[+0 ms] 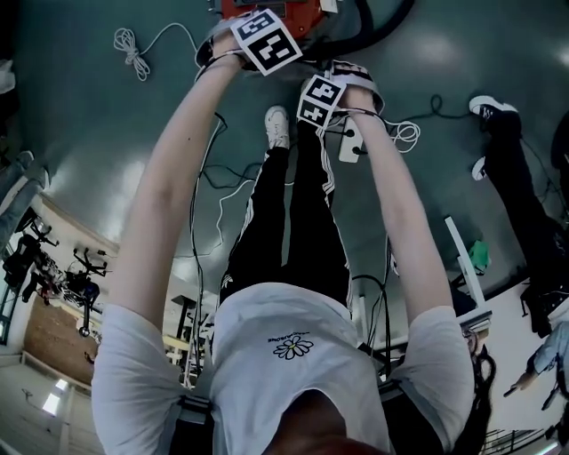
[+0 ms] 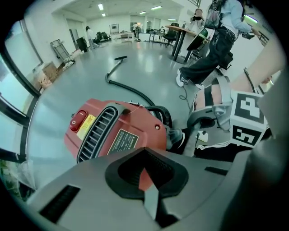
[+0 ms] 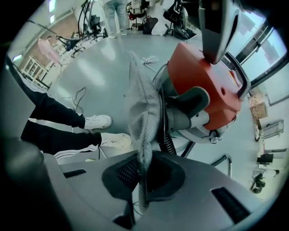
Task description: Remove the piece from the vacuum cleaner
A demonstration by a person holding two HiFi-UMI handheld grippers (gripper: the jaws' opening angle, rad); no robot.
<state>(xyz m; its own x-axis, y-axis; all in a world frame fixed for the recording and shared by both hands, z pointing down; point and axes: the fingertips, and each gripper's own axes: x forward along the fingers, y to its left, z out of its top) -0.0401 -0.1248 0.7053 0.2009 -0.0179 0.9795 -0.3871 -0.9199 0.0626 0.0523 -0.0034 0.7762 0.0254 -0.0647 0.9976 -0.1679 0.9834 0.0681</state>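
The red vacuum cleaner (image 2: 113,131) sits on the floor, its black hose (image 2: 131,90) trailing away across it. In the left gripper view my left gripper (image 2: 146,178) is shut on a red edge of the vacuum's body. In the right gripper view the vacuum (image 3: 203,72) shows its grey round front (image 3: 189,110). A grey mesh fabric piece (image 3: 142,103) hangs in front of it. My right gripper (image 3: 143,176) is shut on that fabric's lower edge. In the head view both grippers reach to the vacuum (image 1: 302,13) at the top edge.
My legs and white shoe (image 1: 278,124) stand just behind the vacuum. A white power strip (image 1: 351,142) and loose cables (image 1: 132,44) lie on the floor. Another person (image 1: 511,169) stands at the right, near tables (image 2: 180,34). Cardboard boxes (image 2: 45,74) line the far left wall.
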